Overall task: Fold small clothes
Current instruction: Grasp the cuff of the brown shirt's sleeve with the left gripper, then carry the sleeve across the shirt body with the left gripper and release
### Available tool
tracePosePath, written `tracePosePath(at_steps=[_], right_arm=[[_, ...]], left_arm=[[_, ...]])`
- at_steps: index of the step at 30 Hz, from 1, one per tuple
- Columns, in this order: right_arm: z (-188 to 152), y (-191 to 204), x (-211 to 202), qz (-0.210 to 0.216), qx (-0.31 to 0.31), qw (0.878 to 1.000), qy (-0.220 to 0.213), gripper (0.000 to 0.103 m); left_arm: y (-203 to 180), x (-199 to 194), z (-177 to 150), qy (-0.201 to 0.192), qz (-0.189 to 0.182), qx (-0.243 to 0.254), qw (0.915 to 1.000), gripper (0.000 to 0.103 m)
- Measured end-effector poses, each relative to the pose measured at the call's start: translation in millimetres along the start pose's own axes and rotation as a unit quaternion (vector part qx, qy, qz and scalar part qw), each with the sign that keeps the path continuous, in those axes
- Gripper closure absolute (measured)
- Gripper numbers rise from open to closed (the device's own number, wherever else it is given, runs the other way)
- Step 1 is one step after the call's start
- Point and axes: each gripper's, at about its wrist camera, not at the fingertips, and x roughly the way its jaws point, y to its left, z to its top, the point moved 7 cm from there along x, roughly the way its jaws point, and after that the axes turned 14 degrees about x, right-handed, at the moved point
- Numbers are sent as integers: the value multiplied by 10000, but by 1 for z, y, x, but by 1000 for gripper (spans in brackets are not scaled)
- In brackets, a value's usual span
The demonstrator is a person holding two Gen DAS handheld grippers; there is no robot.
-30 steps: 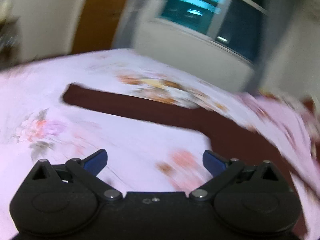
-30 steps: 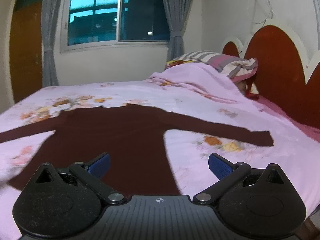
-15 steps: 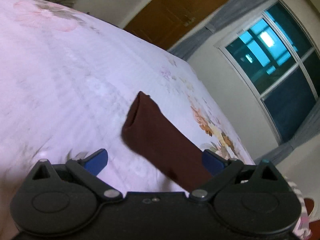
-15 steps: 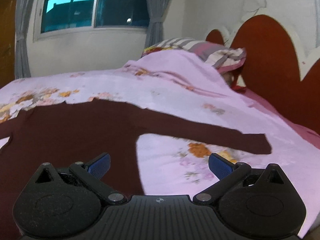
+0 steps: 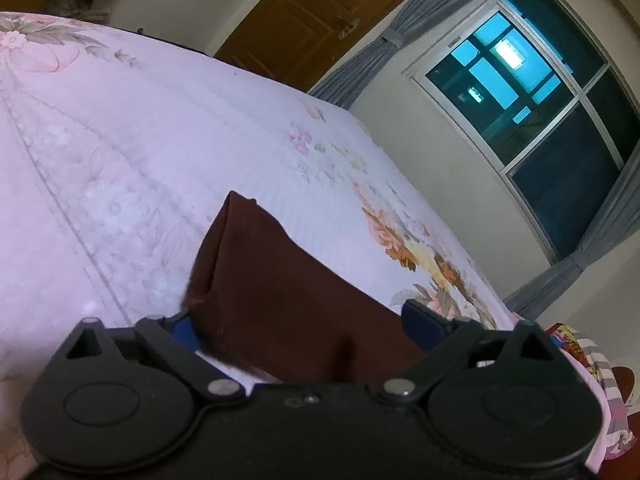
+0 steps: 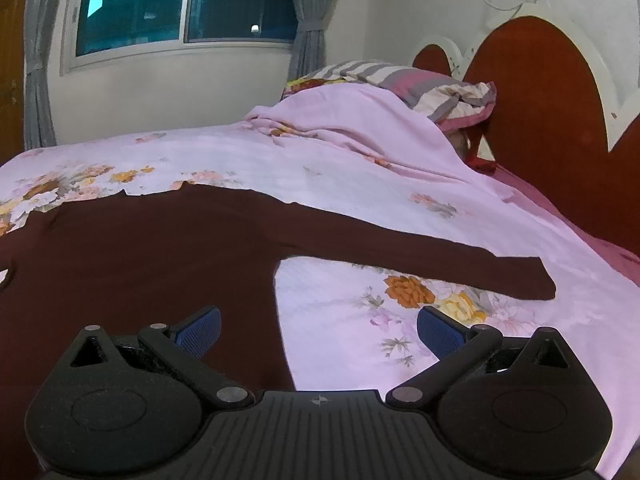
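A dark maroon long-sleeved top (image 6: 132, 256) lies spread flat on the pink floral bedspread (image 6: 360, 176). Its right sleeve (image 6: 420, 252) stretches toward the headboard, and its cuff (image 6: 532, 278) lies flat. My right gripper (image 6: 318, 326) is open and empty, low over the top's side edge near the armpit. In the left wrist view the other sleeve (image 5: 288, 304) lies between the open jaws of my left gripper (image 5: 302, 324), with its cuff (image 5: 218, 248) pointing away. The jaws stand wide apart and are not closed on the cloth.
A striped pillow (image 6: 424, 88) and a bunched pink blanket (image 6: 360, 124) lie by the red headboard (image 6: 532, 92). A window (image 6: 176, 4) with grey curtains is behind the bed. A wooden door (image 5: 320, 20) shows in the left wrist view.
My left gripper has swung to the left sleeve end and come down close, so the sleeve now lies between its jaws. My right gripper has moved lower and nearer the top's right side.
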Motion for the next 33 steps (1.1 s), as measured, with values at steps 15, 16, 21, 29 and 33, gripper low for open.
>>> tracePosePath(at_steps=[15,16,21,29,33], right_arm=[[4,-20,5,-77,87,9999,-72,0],[7,-25,7,-93,102,9999,-103,0],[17,-57,15,-205,296,9992,-184,0],[18,-147,23,-555,957,9938,-144,0],[10,-193,22,-825,1049,9910,-67,0]], left_arm=[[5,3,14,-87,53,-529,9985,102],[-10,-5,24,-316,-15,-339,9989,102],[-120,-12,64,-824,-717,390,9932,102],[-382,25,33,-810,-1905,1857,9606,102],[-484,45,-43,-538,-2423,2620,9326,102]])
